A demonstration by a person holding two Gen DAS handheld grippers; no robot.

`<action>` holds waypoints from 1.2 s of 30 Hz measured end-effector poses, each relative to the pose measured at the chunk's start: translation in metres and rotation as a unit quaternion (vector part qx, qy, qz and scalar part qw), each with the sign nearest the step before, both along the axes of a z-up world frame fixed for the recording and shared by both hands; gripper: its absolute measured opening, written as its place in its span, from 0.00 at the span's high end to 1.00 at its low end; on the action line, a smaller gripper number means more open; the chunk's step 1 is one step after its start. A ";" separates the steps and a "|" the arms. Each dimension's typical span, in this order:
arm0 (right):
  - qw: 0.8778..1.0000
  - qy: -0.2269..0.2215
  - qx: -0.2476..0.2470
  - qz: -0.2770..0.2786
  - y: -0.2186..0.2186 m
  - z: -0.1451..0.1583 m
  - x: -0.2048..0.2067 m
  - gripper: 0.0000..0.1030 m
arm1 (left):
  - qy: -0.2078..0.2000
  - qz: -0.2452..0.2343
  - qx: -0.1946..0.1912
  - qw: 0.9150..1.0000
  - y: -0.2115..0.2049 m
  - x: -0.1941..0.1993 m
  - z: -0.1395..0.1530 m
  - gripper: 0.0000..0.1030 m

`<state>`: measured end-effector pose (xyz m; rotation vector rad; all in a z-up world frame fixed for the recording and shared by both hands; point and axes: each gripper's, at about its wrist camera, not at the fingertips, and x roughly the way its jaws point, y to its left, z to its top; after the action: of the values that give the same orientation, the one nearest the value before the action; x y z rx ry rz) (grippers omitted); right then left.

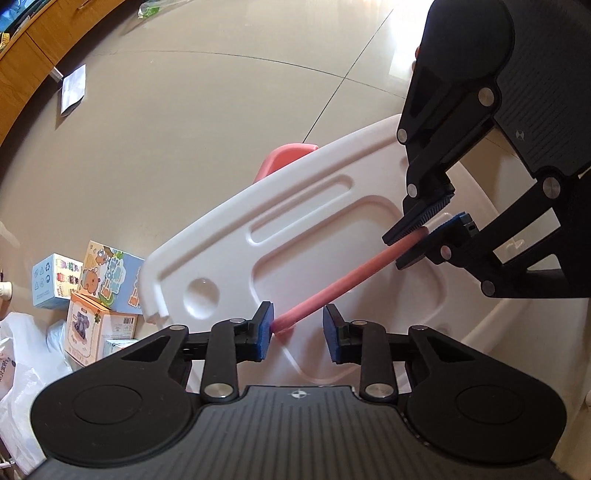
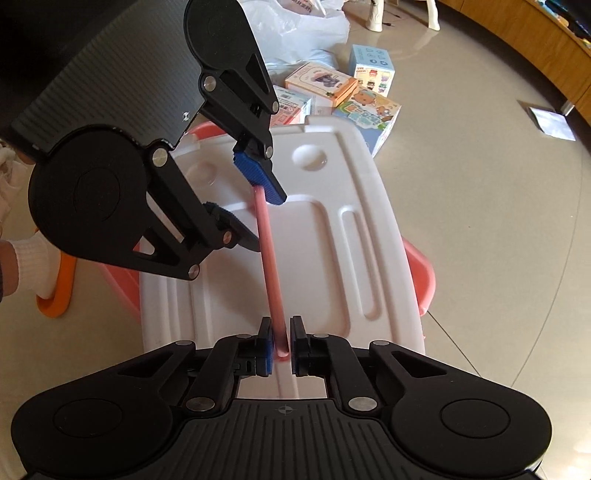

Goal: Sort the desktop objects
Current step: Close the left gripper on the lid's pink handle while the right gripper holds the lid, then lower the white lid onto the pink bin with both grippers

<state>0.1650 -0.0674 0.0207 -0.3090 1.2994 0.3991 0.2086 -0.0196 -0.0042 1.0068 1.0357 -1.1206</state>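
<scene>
Glossy beige tile floor point(image 1: 229, 122) with thin dark grout lines, bright daylight sheen across it. Wooden cabinet point(image 2: 535, 48) curves along floor edge (fisheye bend). White paper sheet point(image 2: 552, 122) on floor just beside cabinet base. Cluster of colourful cartoon boxes point(image 2: 354, 88) further from cabinet, white plastic bag point(image 2: 295, 33) beside them. White furniture legs point(image 2: 376, 14) near bag.

Colourful cartons point(image 2: 343, 92) and a plastic bag point(image 2: 295, 33) lie on the tiled floor point(image 2: 480, 240).
</scene>
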 end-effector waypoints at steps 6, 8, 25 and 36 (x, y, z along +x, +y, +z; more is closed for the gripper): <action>1.000 0.000 -0.012 0.000 -0.005 0.001 -0.005 0.91 | 0.040 0.025 0.001 0.999 0.003 0.005 0.000 0.76; 1.000 0.000 -0.012 0.003 -0.007 0.001 -0.006 0.91 | 0.056 0.042 0.001 0.998 0.005 0.009 0.000 0.81; 0.993 -0.047 -0.075 0.080 0.015 -0.003 -0.001 0.88 | 0.028 0.040 0.025 0.998 0.023 -0.014 -0.003 0.85; 0.994 -0.058 -0.064 0.069 0.022 -0.015 0.030 0.87 | 0.004 0.067 0.026 0.997 0.037 -0.018 0.000 0.85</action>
<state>0.1947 -0.0451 0.0053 -0.5241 1.1950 0.4095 0.1910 0.0174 -0.0041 0.9596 1.1276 -0.9929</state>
